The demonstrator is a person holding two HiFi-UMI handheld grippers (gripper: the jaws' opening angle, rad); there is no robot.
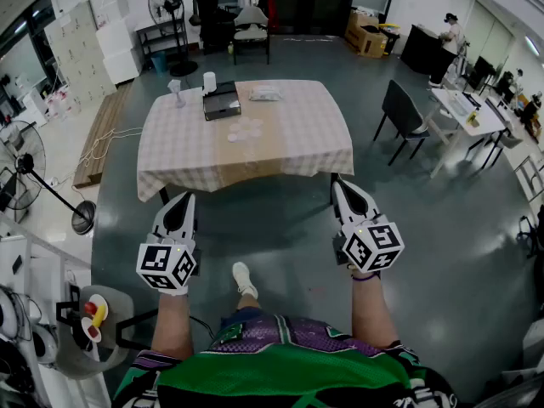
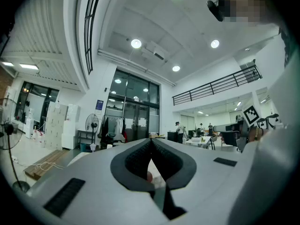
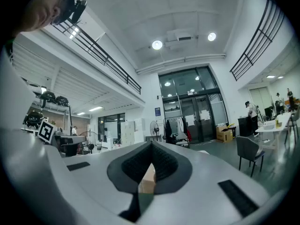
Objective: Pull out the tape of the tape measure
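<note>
A table (image 1: 297,155) with a checked cloth stands ahead of me in the head view. On it lie a black box (image 1: 221,102), a white cup (image 1: 209,81), a small glass (image 1: 176,92), a pale packet (image 1: 265,93) and some flat whitish round pieces (image 1: 245,130). I cannot pick out a tape measure among them. My left gripper (image 1: 185,199) and right gripper (image 1: 340,185) are held level side by side, short of the table's near edge. In both gripper views the jaws meet, left gripper (image 2: 151,143) and right gripper (image 3: 151,147), with nothing held.
A dark chair (image 1: 401,117) stands right of the table and another chair (image 1: 252,28) behind it. Standing fans (image 1: 168,2) (image 1: 25,164) are at the back and left. A cart with a red-and-yellow item (image 1: 93,313) is at my lower left. A person (image 1: 448,36) stands far right.
</note>
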